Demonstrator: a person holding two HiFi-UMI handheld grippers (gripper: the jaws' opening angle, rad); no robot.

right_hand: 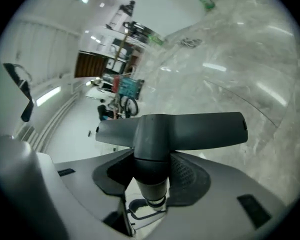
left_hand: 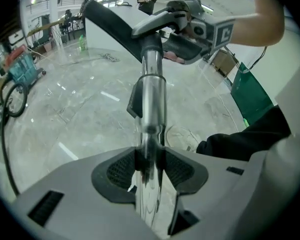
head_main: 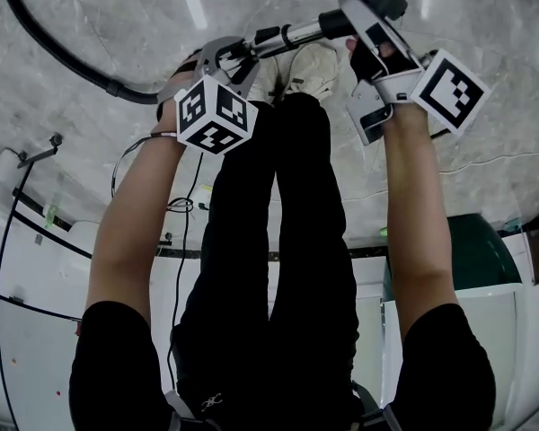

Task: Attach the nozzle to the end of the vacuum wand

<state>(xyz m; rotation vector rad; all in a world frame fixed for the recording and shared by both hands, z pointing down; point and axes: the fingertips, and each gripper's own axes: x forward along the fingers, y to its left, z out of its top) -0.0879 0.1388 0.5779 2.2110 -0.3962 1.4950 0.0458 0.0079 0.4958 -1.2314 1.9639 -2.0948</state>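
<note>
If the nozzle [right_hand: 190,128] is not pushed all the way on, it could drop off when the right gripper [right_hand: 151,176] lets go. I cannot tell from here whether it has clicked in. Both things are held up in the air, above the person's shoes [head_main: 305,70] and the hard floor [head_main: 485,25], so a fall could hurt the nozzle.

The left gripper [left_hand: 150,170] is squeezed on the shiny metal wand [left_hand: 151,109]. That tube is smooth, so a hard push might make it slide through the pads. The right gripper is squeezed on the round neck of the nozzle. If that neck tips to one side, I think it could jam on the end of the tube. The black hose [head_main: 54,48] curls away on the far left, and its pull might drag the wand out of line.

Seen from the head, the wand lies long from left to right. It starts at the left gripper and points right and a little far, to the nozzle. The nozzle sits at that right end. Its neck seems to run the same way as the tube. Its flat dark head lies crosswise to the neck, like the top of a letter T.
</note>
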